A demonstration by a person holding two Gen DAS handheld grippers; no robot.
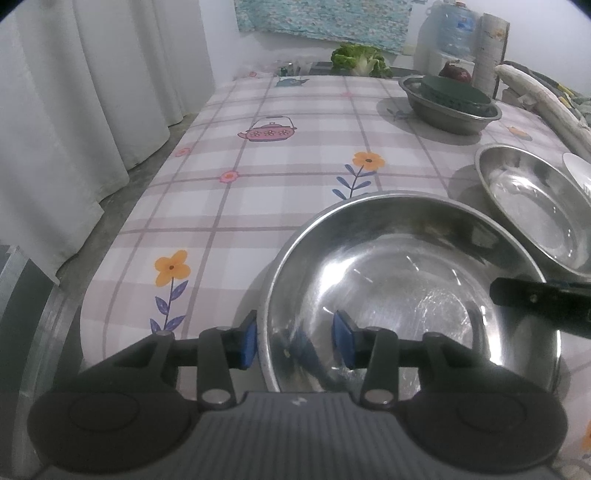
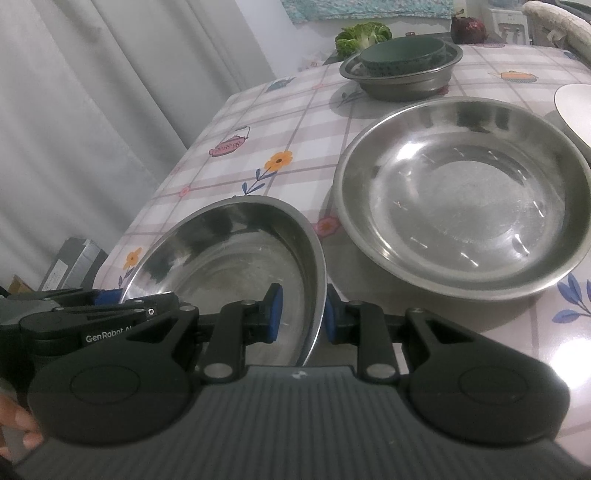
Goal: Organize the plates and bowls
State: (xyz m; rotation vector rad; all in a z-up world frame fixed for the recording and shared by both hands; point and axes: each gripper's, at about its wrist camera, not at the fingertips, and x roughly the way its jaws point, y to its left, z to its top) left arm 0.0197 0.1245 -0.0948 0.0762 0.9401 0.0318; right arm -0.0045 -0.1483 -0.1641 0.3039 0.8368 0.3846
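Near steel bowl (image 1: 406, 280) at the table's near-left corner, rim straddled on opposite sides by both grippers: left gripper (image 1: 293, 341) with jaws parted wide across the left rim, one blue pad outside and one inside, neither visibly pressing; right gripper (image 2: 299, 314) likewise open, pads just clear of the right rim. Just right of and beyond that bowl, a second steel bowl (image 2: 461, 192) flat on the checked tablecloth (image 1: 280, 192), a white dish (image 2: 576, 110) at its far-right edge. Farther back from the near bowl, a steel basin (image 2: 402, 79) holding a dark green bowl (image 2: 402, 55), lettuce (image 2: 362, 33) behind.
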